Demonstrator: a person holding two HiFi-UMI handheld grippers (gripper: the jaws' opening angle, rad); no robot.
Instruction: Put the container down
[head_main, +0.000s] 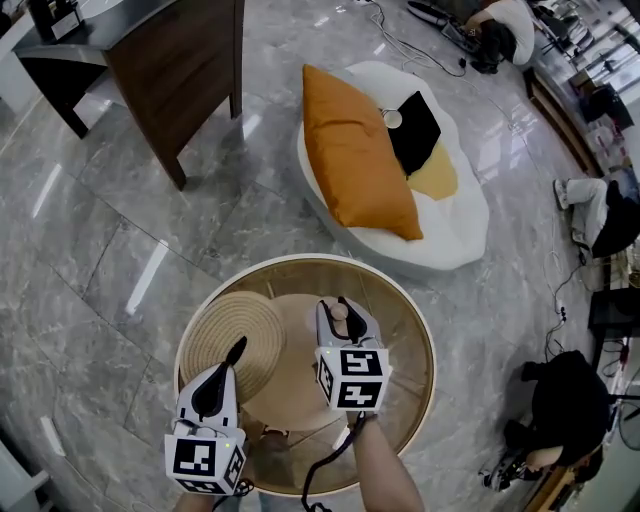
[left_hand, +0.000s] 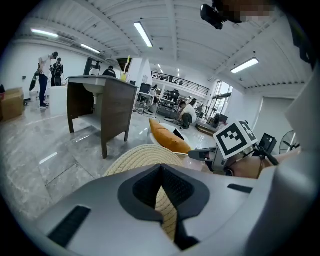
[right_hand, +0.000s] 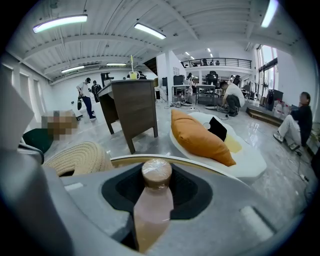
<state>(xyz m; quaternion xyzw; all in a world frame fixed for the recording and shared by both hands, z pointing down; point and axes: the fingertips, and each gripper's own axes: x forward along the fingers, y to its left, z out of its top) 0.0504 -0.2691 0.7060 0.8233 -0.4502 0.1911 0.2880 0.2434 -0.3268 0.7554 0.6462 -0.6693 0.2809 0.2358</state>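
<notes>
Most of the bottle (right_hand: 152, 202) is buried in the right gripper (right_hand: 156, 182). Only the cap and neck stick out, and the bottom is lost down between the jaws. From the head view you just get its cap, poking out at that gripper's 12 o'clock. The left gripper (head_main: 237, 348) covers the hat (head_main: 230, 320) at its 6 o'clock side. The table (head_main: 408, 335) has its near rim tucked under both arms. The desk (head_main: 190, 60) gets chopped by the top edge at 11 o'clock. The people (right_hand: 88, 95) way back are too tiny to make out.
</notes>
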